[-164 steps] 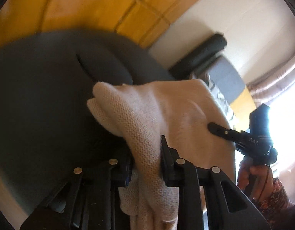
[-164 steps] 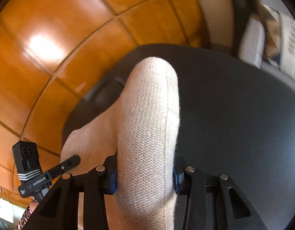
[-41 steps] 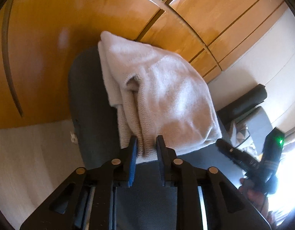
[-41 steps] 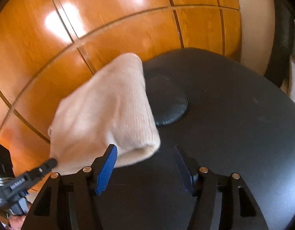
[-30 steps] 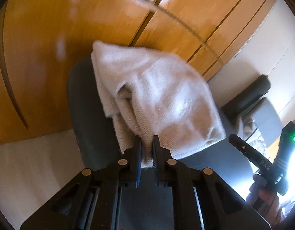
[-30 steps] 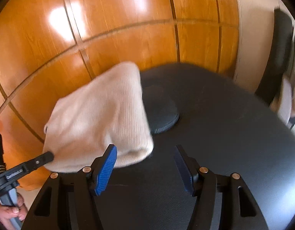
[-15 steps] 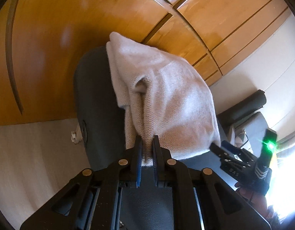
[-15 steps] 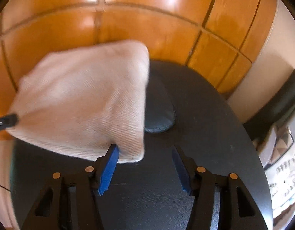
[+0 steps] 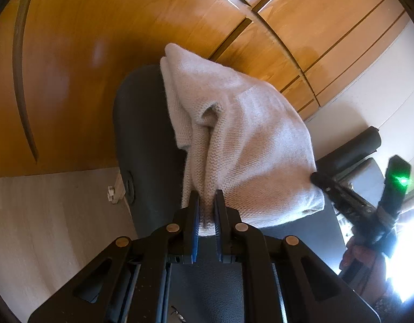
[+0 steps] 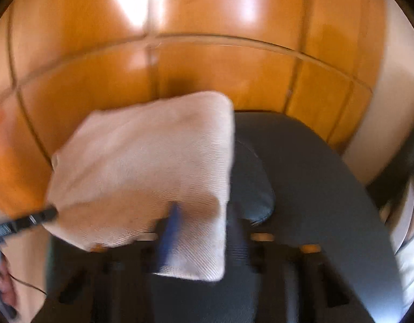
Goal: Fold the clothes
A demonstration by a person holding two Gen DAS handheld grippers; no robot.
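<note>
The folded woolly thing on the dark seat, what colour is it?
Cream, a pale beige knit. The left wrist view shows it best.

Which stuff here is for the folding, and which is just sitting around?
For the folding:
- cream knitted garment
- left tongs, shut on its near edge
- right tongs, just closing on a corner

Just sitting around:
- dark round seat under it
- wooden cupboard doors
- white plug

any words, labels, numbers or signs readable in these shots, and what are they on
None can be read.
The other tool seen from the left wrist view bears faint pale marks, too small and blurred to read.
Its green light is a lamp, not a sign.
The cloth, seat and cupboard show no print.
</note>
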